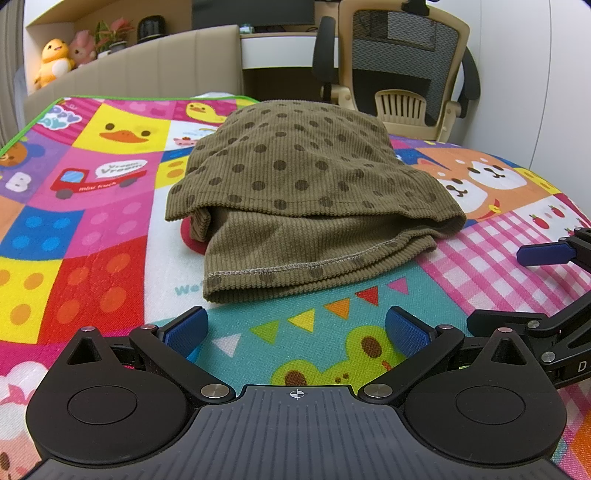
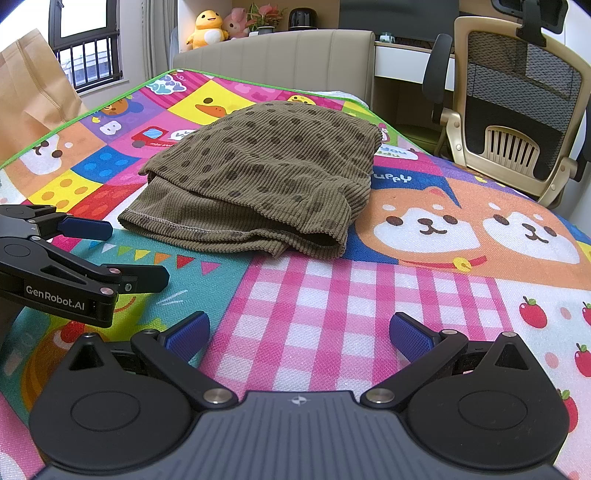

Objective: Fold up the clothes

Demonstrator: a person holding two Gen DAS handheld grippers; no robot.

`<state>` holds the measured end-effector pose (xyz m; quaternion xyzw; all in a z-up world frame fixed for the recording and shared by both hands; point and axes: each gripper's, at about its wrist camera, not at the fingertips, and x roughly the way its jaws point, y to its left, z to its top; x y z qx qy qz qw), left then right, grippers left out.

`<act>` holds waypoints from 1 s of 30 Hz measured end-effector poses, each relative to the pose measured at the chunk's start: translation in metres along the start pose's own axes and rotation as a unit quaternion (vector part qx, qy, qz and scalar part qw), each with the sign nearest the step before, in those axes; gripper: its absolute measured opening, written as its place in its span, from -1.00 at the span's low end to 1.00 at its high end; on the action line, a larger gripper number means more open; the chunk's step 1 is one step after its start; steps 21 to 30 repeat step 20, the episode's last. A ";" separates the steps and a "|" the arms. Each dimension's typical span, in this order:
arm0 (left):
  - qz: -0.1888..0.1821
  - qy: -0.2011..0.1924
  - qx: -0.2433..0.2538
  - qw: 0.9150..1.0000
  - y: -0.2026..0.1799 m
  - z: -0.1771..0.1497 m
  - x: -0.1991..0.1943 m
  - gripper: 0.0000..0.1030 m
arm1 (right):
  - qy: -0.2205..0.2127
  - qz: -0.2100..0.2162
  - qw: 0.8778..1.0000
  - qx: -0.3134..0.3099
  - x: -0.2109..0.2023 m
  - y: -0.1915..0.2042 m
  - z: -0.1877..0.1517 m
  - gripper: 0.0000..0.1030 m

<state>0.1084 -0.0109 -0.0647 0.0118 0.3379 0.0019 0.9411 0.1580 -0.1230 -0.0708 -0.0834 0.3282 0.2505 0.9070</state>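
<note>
An olive ribbed garment with dark dots (image 1: 295,192) lies folded in layers on the colourful play mat (image 1: 92,229), its stitched hem facing me. My left gripper (image 1: 297,330) stands open just short of that hem, nothing between its blue pads. In the right wrist view the same garment (image 2: 258,184) lies ahead and to the left. My right gripper (image 2: 299,336) is open over the pink checked patch, apart from the cloth. The left gripper (image 2: 122,251) shows at the left edge there, and the right gripper's fingers (image 1: 543,254) show at the right edge of the left wrist view.
The mat covers a bed with a beige headboard (image 2: 277,51). A mesh office chair (image 2: 517,107) and a white desk (image 1: 288,51) stand beyond the far right side. Plush toys (image 2: 208,29) sit on a shelf behind the headboard. A brown paper bag (image 2: 33,88) stands at left.
</note>
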 end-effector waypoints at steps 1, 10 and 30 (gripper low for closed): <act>0.000 0.000 0.000 1.000 0.000 0.000 0.000 1.00 | 0.000 0.000 1.000 0.000 0.000 0.000 0.000 1.00; -0.023 0.005 0.010 1.000 0.004 0.005 0.004 1.00 | 0.000 0.000 1.000 0.000 0.001 -0.001 0.001 1.00; -0.002 0.039 -0.006 0.999 -0.006 0.005 -0.004 1.00 | 0.000 0.000 1.000 0.000 0.001 0.000 0.001 1.00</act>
